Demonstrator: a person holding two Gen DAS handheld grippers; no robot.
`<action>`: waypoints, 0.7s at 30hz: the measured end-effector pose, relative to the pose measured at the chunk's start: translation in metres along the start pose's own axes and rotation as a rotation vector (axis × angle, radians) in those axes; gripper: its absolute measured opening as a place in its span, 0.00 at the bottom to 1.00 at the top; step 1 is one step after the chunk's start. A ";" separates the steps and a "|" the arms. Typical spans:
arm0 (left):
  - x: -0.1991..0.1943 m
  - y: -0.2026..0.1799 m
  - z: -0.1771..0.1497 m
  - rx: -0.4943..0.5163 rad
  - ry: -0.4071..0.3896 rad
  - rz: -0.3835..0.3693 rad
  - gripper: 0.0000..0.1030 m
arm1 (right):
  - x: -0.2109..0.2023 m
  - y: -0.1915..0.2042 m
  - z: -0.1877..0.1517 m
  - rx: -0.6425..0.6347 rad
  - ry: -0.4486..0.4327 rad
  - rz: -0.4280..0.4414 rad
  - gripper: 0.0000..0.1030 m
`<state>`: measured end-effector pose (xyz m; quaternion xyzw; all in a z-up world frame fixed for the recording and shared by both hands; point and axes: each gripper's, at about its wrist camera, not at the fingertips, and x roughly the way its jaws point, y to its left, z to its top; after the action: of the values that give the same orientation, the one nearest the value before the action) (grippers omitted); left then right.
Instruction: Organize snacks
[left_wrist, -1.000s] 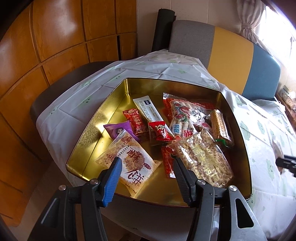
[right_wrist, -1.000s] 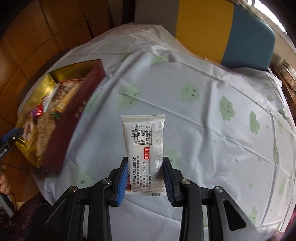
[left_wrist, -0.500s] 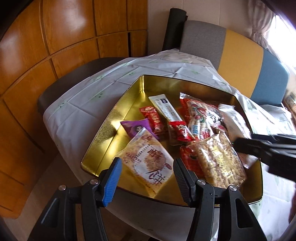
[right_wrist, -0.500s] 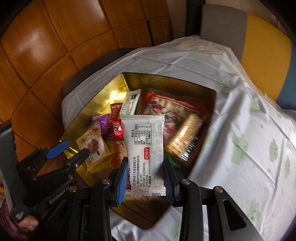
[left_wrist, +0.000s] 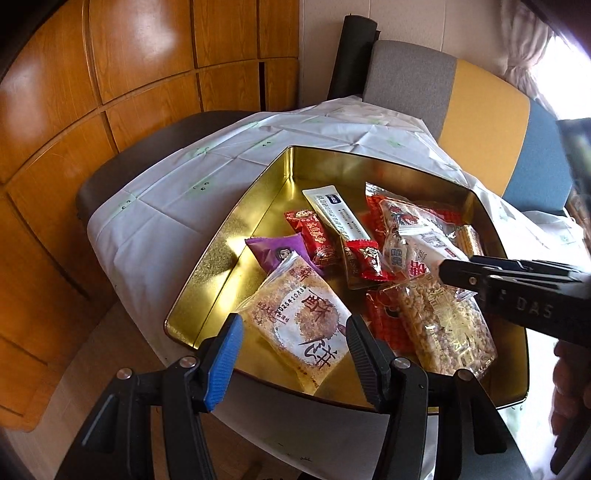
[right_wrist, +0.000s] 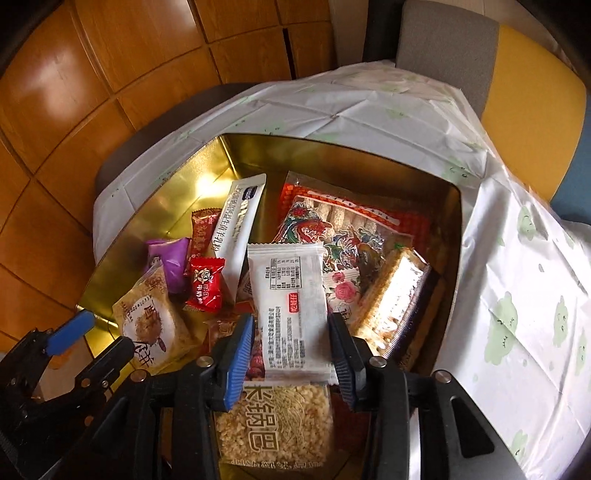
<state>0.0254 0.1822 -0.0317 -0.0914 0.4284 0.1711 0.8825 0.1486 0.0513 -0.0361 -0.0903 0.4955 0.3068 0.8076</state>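
Observation:
A gold tin (right_wrist: 332, 155) holds several snack packets. My right gripper (right_wrist: 291, 343) hangs over its near right part, and its jaws are opening. A white packet (right_wrist: 291, 306) still stands upright between them, with thin gaps at both pads. Under it lies a clear bag of rice crisps (right_wrist: 273, 424). In the left wrist view the right gripper (left_wrist: 454, 273) reaches in from the right, above the packets. My left gripper (left_wrist: 291, 332) is open and empty over the tin's near edge (left_wrist: 207, 321), above a round-cake packet (left_wrist: 299, 317). The right wrist view shows the left gripper (right_wrist: 96, 338) at lower left.
The tin also holds a long white sachet (left_wrist: 336, 218), red candies (left_wrist: 314, 236), a purple packet (left_wrist: 273, 251) and a red printed bag (right_wrist: 332, 229). A white cloth with green prints (right_wrist: 517, 277) covers the table. A grey, yellow and blue chair back (left_wrist: 480, 118) stands behind. Wooden panels line the left.
The right gripper carried the white packet from over the bare cloth leftward to above the tin, and its jaws have widened off the packet. The left gripper has hardly moved.

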 end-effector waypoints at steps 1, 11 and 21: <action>-0.001 -0.001 0.000 0.001 -0.003 -0.001 0.57 | -0.004 0.000 -0.002 0.005 -0.015 -0.001 0.40; -0.017 -0.020 -0.010 0.033 -0.049 -0.036 0.61 | -0.053 -0.012 -0.055 0.130 -0.166 -0.120 0.40; -0.037 -0.040 -0.020 0.073 -0.091 -0.072 0.65 | -0.075 -0.013 -0.100 0.184 -0.205 -0.225 0.40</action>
<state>0.0048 0.1303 -0.0143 -0.0668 0.3903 0.1276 0.9094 0.0580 -0.0347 -0.0232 -0.0392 0.4235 0.1755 0.8879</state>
